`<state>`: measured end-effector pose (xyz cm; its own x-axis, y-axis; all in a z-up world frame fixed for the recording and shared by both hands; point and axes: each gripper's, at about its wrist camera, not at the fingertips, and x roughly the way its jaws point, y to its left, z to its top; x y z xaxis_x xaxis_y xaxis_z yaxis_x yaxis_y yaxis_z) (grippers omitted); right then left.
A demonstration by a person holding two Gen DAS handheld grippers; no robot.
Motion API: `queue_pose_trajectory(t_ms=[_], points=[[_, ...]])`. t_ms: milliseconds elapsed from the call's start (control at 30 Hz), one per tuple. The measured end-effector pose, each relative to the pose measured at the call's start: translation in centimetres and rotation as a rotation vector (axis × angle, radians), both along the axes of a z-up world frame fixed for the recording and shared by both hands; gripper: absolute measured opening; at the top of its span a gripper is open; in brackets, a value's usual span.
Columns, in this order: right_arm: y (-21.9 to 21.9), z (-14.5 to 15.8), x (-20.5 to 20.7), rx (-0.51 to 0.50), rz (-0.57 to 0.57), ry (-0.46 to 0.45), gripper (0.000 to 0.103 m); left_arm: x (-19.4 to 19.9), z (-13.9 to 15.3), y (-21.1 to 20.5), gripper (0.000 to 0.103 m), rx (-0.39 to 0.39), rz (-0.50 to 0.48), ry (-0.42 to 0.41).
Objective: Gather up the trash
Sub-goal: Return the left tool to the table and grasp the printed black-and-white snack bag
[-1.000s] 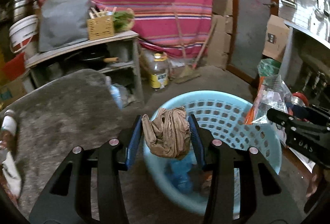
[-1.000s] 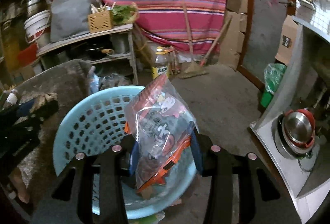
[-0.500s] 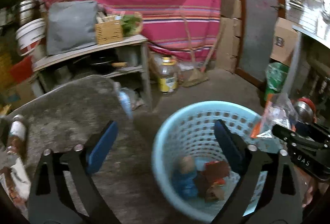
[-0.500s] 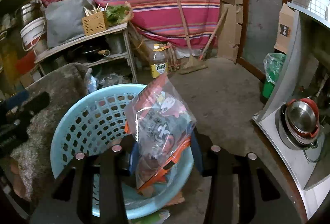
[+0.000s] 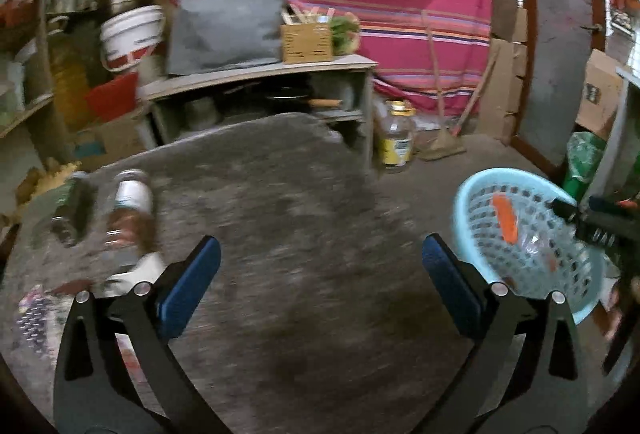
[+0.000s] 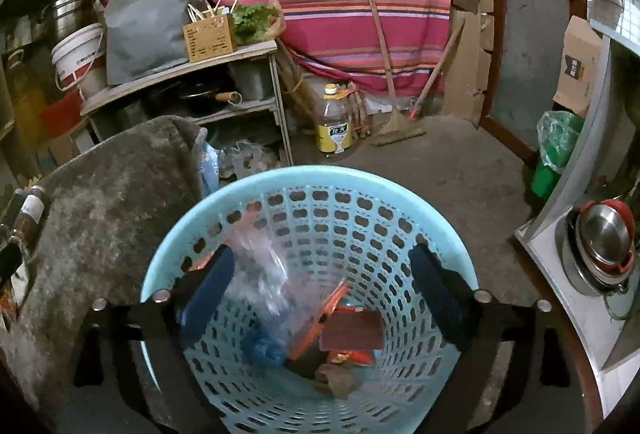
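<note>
Over the blue basket [image 6: 312, 202], the right tool [image 6: 320, 282] tilts downward, its jaws just opened, nothing gripped.

Left gripper [image 5: 320, 286]: jaws spread wide, nothing between the blue pads [image 5: 188, 286], pointing downward at a slant. Right gripper [image 6: 322, 290]: jaws have just been opening and now stand wide apart, the pads [image 6: 206, 290] pressing on nothing, also angled downward. In the left wrist view the right gripper [image 5: 600, 222] appears at the right edge
</note>
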<state>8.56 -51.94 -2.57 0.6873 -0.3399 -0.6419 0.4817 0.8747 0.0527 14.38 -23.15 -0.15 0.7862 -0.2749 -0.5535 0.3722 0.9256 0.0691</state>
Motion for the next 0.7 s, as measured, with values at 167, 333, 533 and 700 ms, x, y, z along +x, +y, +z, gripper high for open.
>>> queue_pose_trajectory(t_ms=[167,333,533,700], points=[[1.6,0.8,0.6,-0.034,-0.039,-0.001,0.099,0.3,0.1,5.3,0.098,0.003,0.079,-0.006],[3.5,1.7,0.9,-0.018,-0.038,-0.04,0.099,0.8,0.0,10.6,0.098,0.008,0.149,-0.017],[8.1,2.6,1.9,-0.035,0.035,-0.086,0.099,1.5,-1.2,16.1,0.098,0.023,0.231,0.001],[12.6,2.6,3.3,-0.043,0.126,-0.09,0.099,2.0,-2.2,19.7,0.098,0.042,0.281,0.027]])
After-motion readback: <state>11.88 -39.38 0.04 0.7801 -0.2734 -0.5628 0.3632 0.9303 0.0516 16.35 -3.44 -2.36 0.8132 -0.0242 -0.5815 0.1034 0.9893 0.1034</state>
